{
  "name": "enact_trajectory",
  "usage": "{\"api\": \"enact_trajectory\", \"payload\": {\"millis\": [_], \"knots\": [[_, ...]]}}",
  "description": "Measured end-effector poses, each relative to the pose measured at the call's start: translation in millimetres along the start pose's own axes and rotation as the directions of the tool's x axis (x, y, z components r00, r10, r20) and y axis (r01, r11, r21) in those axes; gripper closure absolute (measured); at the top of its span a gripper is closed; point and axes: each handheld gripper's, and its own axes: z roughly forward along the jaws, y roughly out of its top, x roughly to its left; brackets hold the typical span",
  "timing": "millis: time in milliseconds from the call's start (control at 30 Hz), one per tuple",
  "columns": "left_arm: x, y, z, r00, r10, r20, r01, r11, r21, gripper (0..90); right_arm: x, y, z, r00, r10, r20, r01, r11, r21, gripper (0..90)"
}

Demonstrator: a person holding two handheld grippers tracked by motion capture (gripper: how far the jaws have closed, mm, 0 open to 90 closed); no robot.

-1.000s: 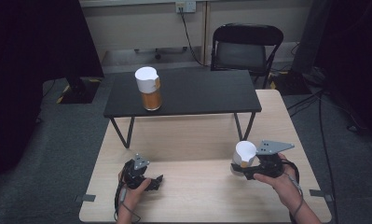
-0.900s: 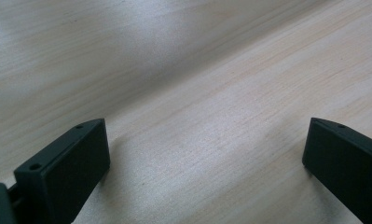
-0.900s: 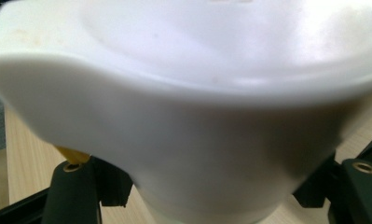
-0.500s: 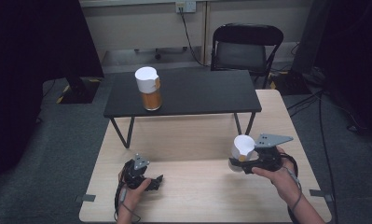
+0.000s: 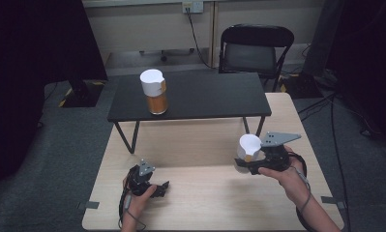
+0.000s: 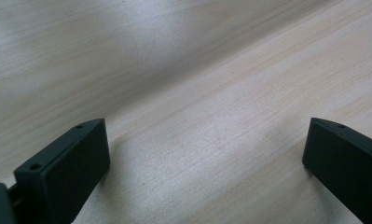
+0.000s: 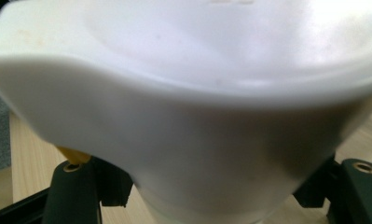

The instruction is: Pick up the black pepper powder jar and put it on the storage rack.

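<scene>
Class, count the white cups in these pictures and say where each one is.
2. One white cup tops the orange stack on the black table; the other is held in the right gripper.

— What is carrying things on my feed?

— I see a pale wooden table (image 5: 200, 193) in front, with a low black table (image 5: 215, 96) standing on its far half on thin black legs.

— And what sits on the black one?

— One stack of cups (image 5: 153, 92), white on top and amber below, upright near its left end.

— On the wood itself?

— The left gripper (image 5: 156, 189) rests on it near the front edge. In the left gripper view I see bare wood grain between the two wide-apart jaws. Grey carpet (image 5: 74, 154) lies around the table.
</scene>
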Motion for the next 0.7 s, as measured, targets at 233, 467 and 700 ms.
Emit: {"api": "enact_trajectory", "payload": {"millis": [233,467,700], "knots": [[0.0,0.0,0.0,1.0000,0.000,0.000,0.000,1.0000,0.000,0.0,-0.2,8.8,3.1,0.9999,-0.010,-0.007,0.010,1.000,0.009,30.4],[0.0,0.0,0.0,1.0000,0.000,0.000,0.000,1.0000,0.000,0.0,-0.3,20.2,9.3,0.9996,-0.023,-0.013,0.023,1.000,0.021,30.5],[0.1,0.0,0.0,1.0000,0.001,0.000,-0.001,1.0000,0.000,0.0,1.9,29.4,13.2,0.9993,-0.029,-0.025,0.029,0.999,0.013,30.5]]}}
